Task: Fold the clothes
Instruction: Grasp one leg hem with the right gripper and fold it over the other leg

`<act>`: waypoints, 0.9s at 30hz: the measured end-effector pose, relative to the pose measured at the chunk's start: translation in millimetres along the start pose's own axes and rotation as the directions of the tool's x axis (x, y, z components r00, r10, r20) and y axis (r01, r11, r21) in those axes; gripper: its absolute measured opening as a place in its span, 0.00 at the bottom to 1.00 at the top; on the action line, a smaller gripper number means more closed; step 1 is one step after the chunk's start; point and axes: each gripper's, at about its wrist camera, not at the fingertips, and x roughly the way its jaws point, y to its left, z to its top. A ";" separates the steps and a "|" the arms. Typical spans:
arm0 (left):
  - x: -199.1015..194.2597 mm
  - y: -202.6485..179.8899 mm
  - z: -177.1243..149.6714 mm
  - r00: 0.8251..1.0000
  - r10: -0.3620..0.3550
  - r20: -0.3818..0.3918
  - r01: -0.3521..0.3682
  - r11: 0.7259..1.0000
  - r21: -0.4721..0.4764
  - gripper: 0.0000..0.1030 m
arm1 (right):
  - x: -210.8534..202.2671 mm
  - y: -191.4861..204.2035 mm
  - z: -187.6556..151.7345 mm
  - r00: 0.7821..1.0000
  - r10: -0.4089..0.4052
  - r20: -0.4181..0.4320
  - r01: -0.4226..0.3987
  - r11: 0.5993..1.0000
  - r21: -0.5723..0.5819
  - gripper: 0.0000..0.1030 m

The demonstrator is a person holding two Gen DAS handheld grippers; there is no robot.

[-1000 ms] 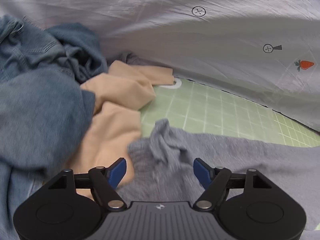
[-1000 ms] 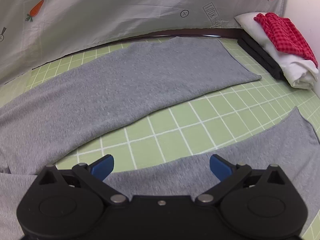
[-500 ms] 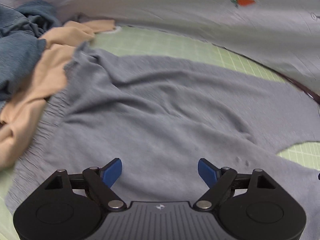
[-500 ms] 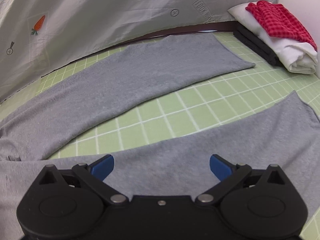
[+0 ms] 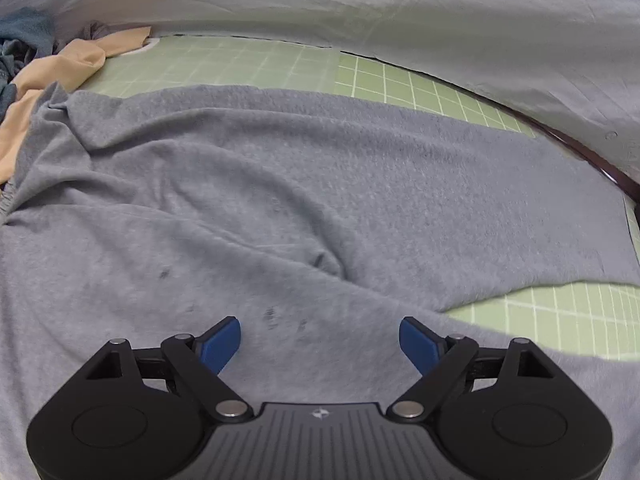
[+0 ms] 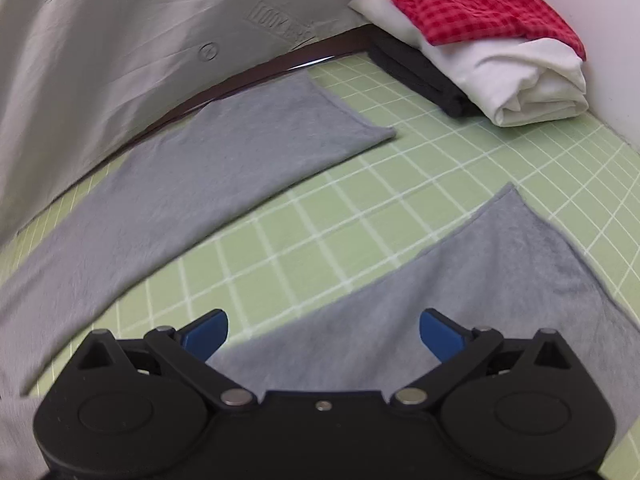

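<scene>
1. On the green gridded cutting mat (image 6: 320,216) covering the tabletop: one pair of grey knit jersey trousers (image 5: 320,184), laid out flat. The two legs run apart in a narrow V, the far leg (image 6: 208,160) along the back edge, the near leg (image 6: 460,292) toward the camera, bare mat between them. Judged spread this way so that one leg can be brought over the other for the first fold.
2. Waist end of the same trousers: gathered elastic band (image 5: 8,200) at the left edge of the left wrist view, still rumpled, with creases running toward the crotch. Likely needs smoothing before any fold.
3. Left tongs (image 5: 320,340): hanging over the seat area, blue pads wide apart and opening further, nothing pinched; cloth lies beneath, not between the pads.
4. Right tongs (image 6: 324,334): spread wide above the near leg, holding nothing.
5. Unfolded pile, left rear: peach-coloured soft garment (image 5: 68,68) and blue denim garment (image 5: 24,40), heaped beside the waistband, apparently awaiting their turn.
6. Finished stack, right rear corner: red checked cloth (image 6: 480,4) on folded white cloth (image 6: 528,84) on folded black garment (image 6: 416,72), kept well apart from the working area.
7. Backdrop: pale printed sheet (image 6: 120,40) hanging behind the mat.
</scene>
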 end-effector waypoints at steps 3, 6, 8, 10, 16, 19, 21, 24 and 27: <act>12.7 -17.5 10.2 0.999 0.035 0.002 -0.035 0.999 0.000 0.84 | 12.6 -13.4 26.7 0.999 0.017 0.045 -0.017 1.000 -0.003 1.00; 26.2 -29.9 22.1 0.996 0.084 -0.006 -0.084 0.996 -0.010 0.85 | 40.0 -23.5 58.0 0.999 0.005 0.042 -0.005 1.000 0.001 0.90; 34.3 -33.9 29.6 0.994 0.112 -0.014 -0.113 0.993 -0.025 0.86 | 58.5 -27.1 79.9 0.999 0.014 0.047 -0.014 1.000 -0.001 0.86; 39.8 -36.2 33.5 0.990 0.139 -0.019 -0.139 0.990 -0.037 0.88 | 78.6 -27.7 99.5 0.998 0.018 0.053 -0.017 1.000 -0.021 0.86; 46.2 -43.7 34.5 0.981 0.191 -0.034 -0.191 0.982 -0.006 0.91 | 126.3 -25.7 128.7 0.999 -0.005 0.047 0.009 0.996 -0.088 0.86; 47.9 -44.7 33.7 0.980 0.194 -0.040 -0.194 0.981 0.011 0.94 | 136.5 -21.8 132.3 0.998 -0.007 0.058 0.015 0.988 -0.152 0.71; 48.4 -44.4 34.0 0.980 0.194 -0.046 -0.194 0.981 0.013 0.95 | 133.2 -16.1 130.3 0.997 0.002 0.072 0.015 0.971 -0.237 0.38; 48.5 -44.2 33.8 0.980 0.191 -0.053 -0.190 0.981 0.026 0.96 | 121.9 -16.5 124.0 0.998 0.041 0.048 -0.027 0.964 -0.265 0.05; 47.4 -43.1 31.5 0.982 0.181 -0.061 -0.179 0.983 0.044 0.98 | 94.3 -22.9 108.3 0.998 0.003 0.064 0.017 0.951 -0.308 0.04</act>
